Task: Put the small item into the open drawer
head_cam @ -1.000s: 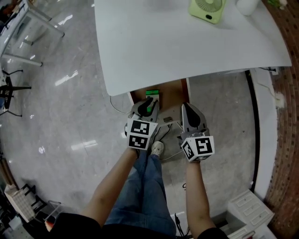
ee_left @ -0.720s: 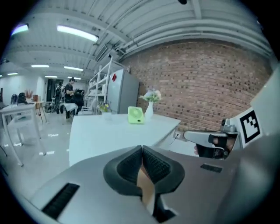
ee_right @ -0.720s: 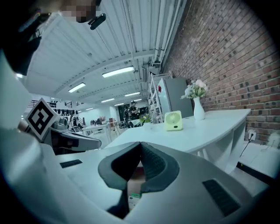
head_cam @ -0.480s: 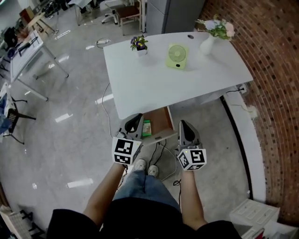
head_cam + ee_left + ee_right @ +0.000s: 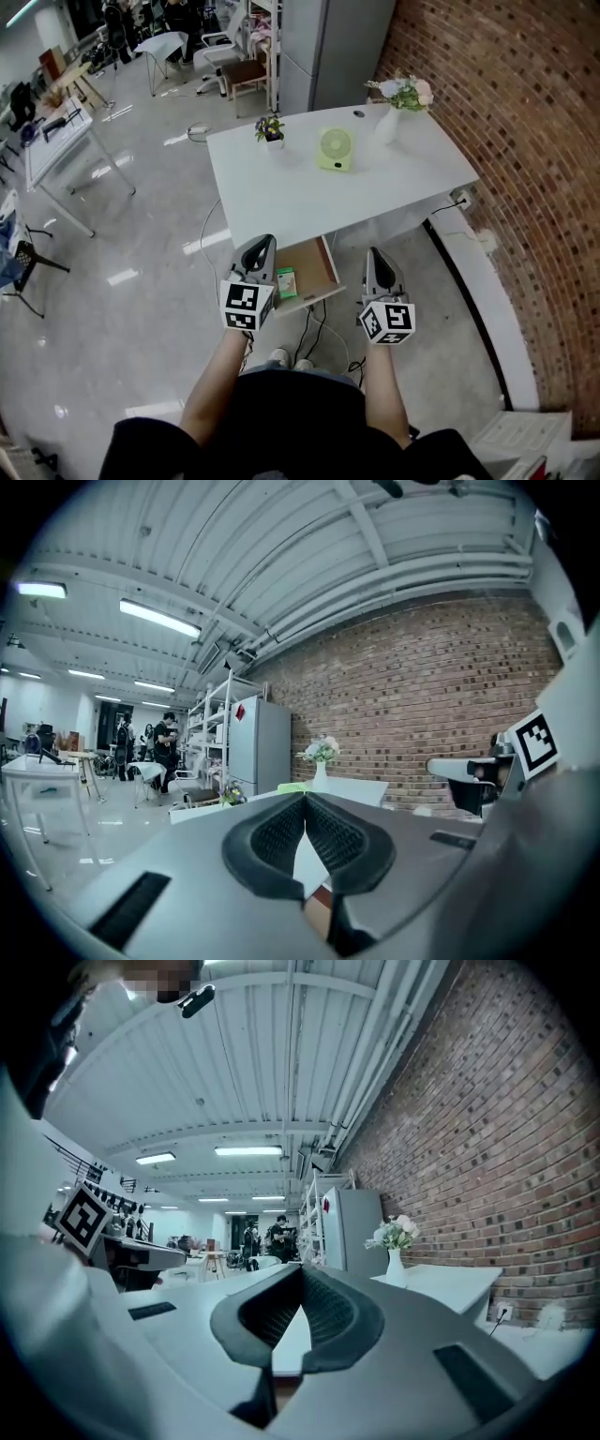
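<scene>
As you lifted the left gripper (image 5: 264, 246) and right gripper (image 5: 373, 255) up from the drawer (image 5: 319, 264), both sets of jaws shut and empty, the small green item (image 5: 286, 281) lay inside that open drawer.

The white rectangular surface (image 5: 375, 197) is finished smooth and matt, with a faint sheen. The open drawer (image 5: 316, 263) beneath it is lined in brown, wood-look board of matt finish. The small green item (image 5: 286, 281) inside looks printed; card or plastic cannot be told. The grey floor (image 5: 122, 281) is polished and glossy, and lamp reflections are carried on it. The red-brown brick wall (image 5: 525, 141) is rough and matt. The left tongs (image 5: 264, 243) and right tongs (image 5: 373, 253) are shelled in smooth, matt grey plastic; the dark pads (image 5: 272, 841) are finely ribbed and rubber-like. The marker cubes (image 5: 246, 306) are printed in matt black and white. The pale green fan (image 5: 335, 150) is moulded in smooth plastic.
</scene>
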The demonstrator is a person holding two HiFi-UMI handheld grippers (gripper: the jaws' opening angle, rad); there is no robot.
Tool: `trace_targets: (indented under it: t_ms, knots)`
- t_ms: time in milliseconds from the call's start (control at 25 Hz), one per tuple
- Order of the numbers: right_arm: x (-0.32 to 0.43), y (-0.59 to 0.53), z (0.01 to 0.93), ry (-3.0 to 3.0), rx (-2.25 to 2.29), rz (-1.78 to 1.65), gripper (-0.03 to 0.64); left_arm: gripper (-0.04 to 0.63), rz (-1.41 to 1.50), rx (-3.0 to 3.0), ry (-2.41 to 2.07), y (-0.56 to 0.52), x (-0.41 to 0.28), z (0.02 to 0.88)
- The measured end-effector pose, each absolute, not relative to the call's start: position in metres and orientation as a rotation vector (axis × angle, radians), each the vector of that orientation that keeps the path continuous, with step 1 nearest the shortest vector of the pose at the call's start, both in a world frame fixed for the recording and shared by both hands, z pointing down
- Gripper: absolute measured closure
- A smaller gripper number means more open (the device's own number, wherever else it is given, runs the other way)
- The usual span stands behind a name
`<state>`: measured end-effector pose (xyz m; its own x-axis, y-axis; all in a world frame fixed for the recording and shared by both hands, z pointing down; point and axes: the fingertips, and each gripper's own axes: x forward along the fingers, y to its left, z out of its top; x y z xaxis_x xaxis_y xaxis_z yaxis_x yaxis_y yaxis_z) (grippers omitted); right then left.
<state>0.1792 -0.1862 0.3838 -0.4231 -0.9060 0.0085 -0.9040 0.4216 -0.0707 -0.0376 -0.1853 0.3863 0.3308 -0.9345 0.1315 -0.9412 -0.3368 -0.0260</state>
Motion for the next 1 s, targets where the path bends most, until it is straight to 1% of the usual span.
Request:
trace_targets:
  t_ms: [280,1000]
  knots:
    - [0.1744,-0.1830,0.3762,2.673,-1.655,-0.040,0.617,0.574,0.180,2.527,-1.767,-0.1824,-0.0298,0.3872]
    - [0.1819,-0.1837,0.3835,2.680,-1.673,-0.090,0.617,0.574,0.201,2.480,-1.757,-0.1820,-0.0261,0.3958]
